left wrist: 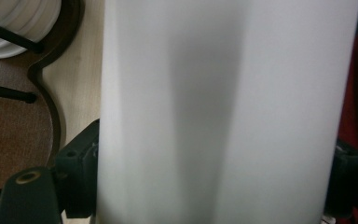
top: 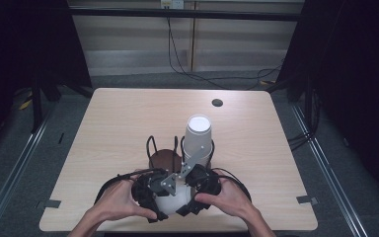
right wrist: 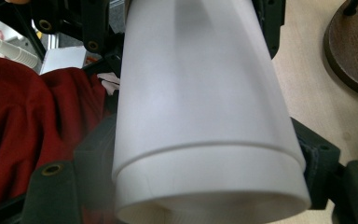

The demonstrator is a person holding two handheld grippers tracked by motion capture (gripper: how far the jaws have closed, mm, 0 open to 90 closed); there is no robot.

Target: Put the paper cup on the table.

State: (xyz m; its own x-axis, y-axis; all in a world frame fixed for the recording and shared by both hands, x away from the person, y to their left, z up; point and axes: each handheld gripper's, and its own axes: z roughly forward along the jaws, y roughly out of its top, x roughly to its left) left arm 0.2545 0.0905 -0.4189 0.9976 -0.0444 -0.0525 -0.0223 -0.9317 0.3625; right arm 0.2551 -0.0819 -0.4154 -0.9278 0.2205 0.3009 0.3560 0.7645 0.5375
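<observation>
A: Cups (right wrist: pixel 200 116), white paper ones nested one in another, lie on their side between the two grippers at the near edge of the wooden table (top: pixel 128 118)

B: And the left gripper (top: pixel 150 195)?

A: Its jaws stand on either side of the white wall in the left gripper view (left wrist: pixel 223 112); whether the pads press on it I cannot tell (the paper hides the contact). Part open, at any rate

B: The right gripper (top: pixel 197 190)?

A: In its own view both jaws flank the wider end, where the rim of the outer cup (right wrist: pixel 205 154) steps over the inner one. They sit close against the paper, touching it as far as I can see

B: Where is all that from the cup holder?

A: Just on the person's side of the holder (top: pixel 165 158), a dark wooden base with black wire loops. An upright stack of cups (top: pixel 198 136) stands in the holder's right-hand ring, beyond the grippers; the left-hand ring shows its brown base. A red cloth (right wrist: pixel 32 112) lies behind the held cups in the right gripper view
</observation>
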